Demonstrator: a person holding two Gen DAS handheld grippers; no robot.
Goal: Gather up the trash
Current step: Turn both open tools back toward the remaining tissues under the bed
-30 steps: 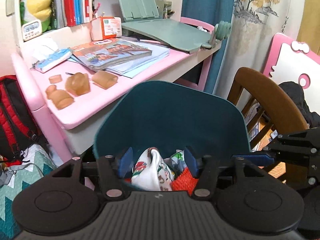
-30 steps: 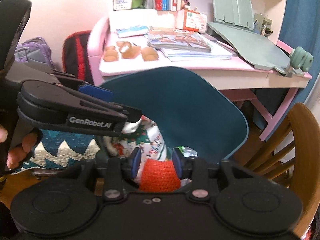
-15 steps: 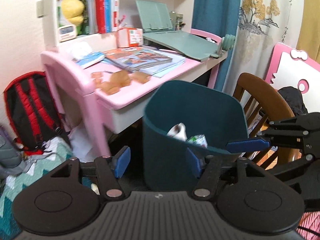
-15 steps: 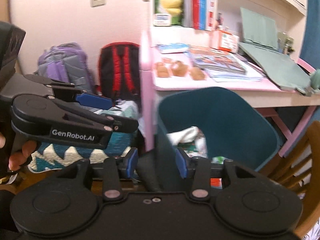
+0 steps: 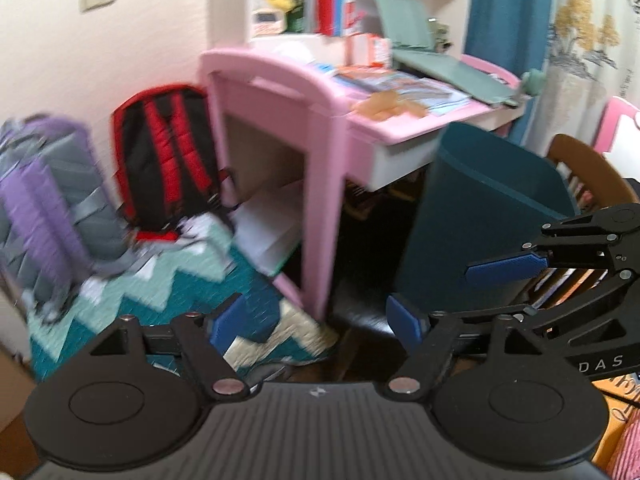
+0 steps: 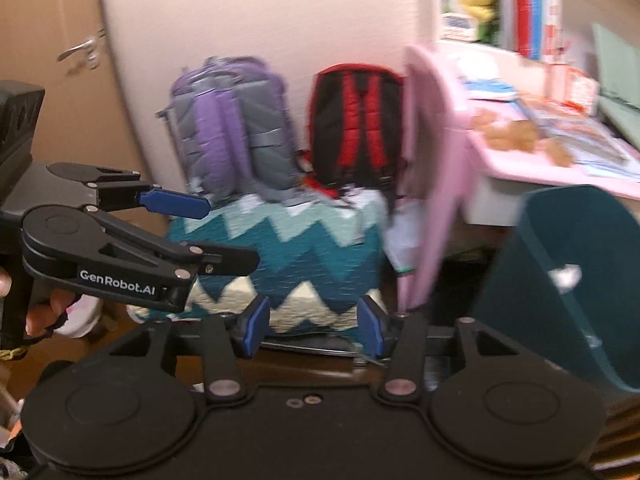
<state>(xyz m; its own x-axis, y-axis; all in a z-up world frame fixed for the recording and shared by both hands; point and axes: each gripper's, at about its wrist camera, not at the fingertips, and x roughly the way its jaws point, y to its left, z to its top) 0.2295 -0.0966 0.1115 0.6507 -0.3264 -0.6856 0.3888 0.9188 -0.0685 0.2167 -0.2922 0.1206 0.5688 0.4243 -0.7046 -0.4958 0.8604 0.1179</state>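
Down by the floor next to the pink plastic desk (image 5: 280,92), both grippers are hanging with nothing in them. The left gripper (image 5: 316,322) has its blue pads spread wide, jaws have just been opening, and all you see between them is dark floor and the corner of a teal zigzag knitted blanket (image 5: 168,296). Same deal for the right gripper (image 6: 314,326): jaws wide, they've just been opening too, and only the blanket (image 6: 288,252) shows through the gap.

The dark teal plastic trash bin (image 5: 476,216) stands right beside the desk leg, off to the right of both grippers and clear of them. From the right wrist view the bin (image 6: 560,280) has a bit of white trash (image 6: 566,274) showing inside, pretty blurry though.

Against the wall behind the blanket sit a purple and grey backpack (image 6: 232,128) and a red and black backpack (image 6: 356,120), side by side. A brown wooden chair (image 5: 592,172) peeks out behind the bin.
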